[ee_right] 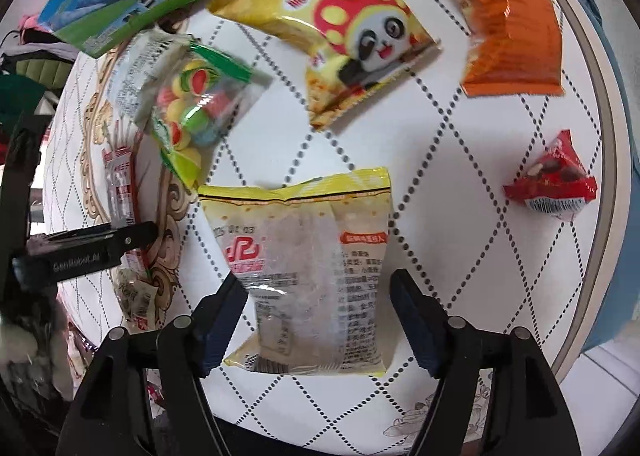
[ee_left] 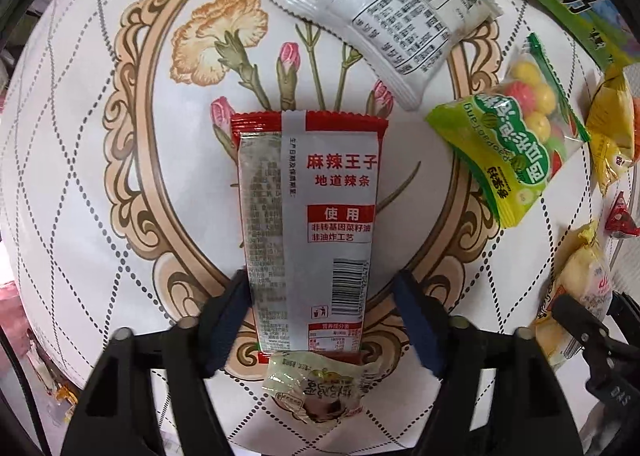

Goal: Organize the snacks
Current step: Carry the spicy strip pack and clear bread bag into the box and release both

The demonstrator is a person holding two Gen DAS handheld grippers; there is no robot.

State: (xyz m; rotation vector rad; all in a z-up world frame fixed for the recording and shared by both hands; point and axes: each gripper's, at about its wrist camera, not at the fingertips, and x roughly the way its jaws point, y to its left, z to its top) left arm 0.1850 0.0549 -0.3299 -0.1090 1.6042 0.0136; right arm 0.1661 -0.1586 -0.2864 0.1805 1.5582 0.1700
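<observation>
While both tools gape, left [ee_left: 320,320] straddles red packet [ee_left: 308,216], right [ee_right: 318,320] straddles yellow packet [ee_right: 304,268]

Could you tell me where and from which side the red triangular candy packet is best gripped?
Judging by its pose, grip the red triangular packet across its puffed middle, coming from above. It lies alone on the tablecloth, clear of the orange bag, its pointed top narrower than its barcode edge.

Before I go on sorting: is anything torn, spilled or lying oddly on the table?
Nothing is spilled and every packet looks sealed. Only oddity: a small pale wrapped snack lies over the near end of the red spicy-strip packet, so the two overlap. The rest lie scattered singly.
</observation>
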